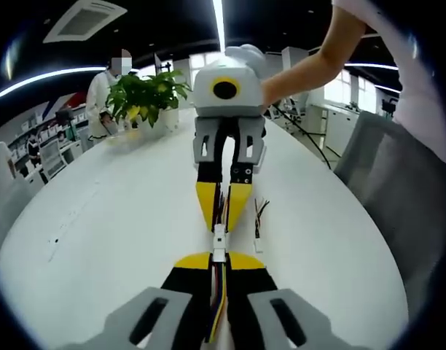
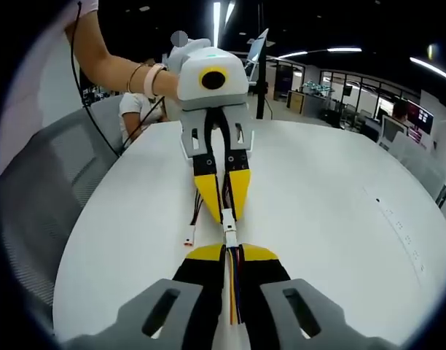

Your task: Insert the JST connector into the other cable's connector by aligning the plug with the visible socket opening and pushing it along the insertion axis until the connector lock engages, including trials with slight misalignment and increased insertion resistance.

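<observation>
Both grippers meet tip to tip over the white table (image 1: 99, 219). My left gripper (image 1: 219, 258) is shut on a cable of coloured wires (image 1: 221, 306) ending in a white connector (image 1: 219, 253). Facing it, my right gripper (image 1: 220, 223) is shut on the other cable, whose white connector (image 1: 219, 235) touches the first end to end. In the right gripper view the right gripper (image 2: 230, 252) grips coloured wires (image 2: 235, 292), and the joined white connectors (image 2: 229, 233) lie between it and the left gripper (image 2: 225, 213). Whether the lock is engaged cannot be made out.
A spare wire lead (image 1: 259, 219) lies on the table beside the jaws, with a small white plug (image 2: 189, 241). A potted plant (image 1: 146, 95) stands at the table's far end, a person (image 1: 103, 91) behind it. Grey chairs (image 1: 398, 175) (image 2: 48, 182) flank the table.
</observation>
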Tool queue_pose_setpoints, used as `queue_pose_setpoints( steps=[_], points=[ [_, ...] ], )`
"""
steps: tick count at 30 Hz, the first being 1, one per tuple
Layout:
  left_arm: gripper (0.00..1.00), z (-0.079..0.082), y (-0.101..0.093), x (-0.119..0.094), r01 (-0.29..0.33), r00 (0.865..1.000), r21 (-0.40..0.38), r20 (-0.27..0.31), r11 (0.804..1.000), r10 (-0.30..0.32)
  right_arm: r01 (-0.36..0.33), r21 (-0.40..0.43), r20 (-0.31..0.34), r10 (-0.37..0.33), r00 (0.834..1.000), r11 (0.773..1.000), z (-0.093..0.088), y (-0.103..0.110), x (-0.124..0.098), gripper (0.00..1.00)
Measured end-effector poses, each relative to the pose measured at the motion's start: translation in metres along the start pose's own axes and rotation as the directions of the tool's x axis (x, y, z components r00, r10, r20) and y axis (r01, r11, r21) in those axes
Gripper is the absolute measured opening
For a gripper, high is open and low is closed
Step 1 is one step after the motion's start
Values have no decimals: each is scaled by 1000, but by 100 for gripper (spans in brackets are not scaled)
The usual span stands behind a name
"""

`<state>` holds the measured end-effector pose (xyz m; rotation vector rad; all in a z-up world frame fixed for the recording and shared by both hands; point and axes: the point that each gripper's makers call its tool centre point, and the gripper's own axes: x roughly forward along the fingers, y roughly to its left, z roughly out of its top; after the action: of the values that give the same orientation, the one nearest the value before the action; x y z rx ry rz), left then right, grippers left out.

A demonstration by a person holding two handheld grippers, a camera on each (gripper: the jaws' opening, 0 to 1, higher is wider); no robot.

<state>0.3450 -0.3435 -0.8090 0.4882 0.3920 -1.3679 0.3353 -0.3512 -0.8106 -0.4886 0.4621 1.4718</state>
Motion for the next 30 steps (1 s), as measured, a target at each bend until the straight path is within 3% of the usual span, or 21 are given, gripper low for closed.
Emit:
queue_pose_setpoints(
  steps=[30],
  points=[
    [0,0,-8,-4,47,999,43,-16,998,-47,-35,76,31,33,999,996,3,5,0,4]
  ],
)
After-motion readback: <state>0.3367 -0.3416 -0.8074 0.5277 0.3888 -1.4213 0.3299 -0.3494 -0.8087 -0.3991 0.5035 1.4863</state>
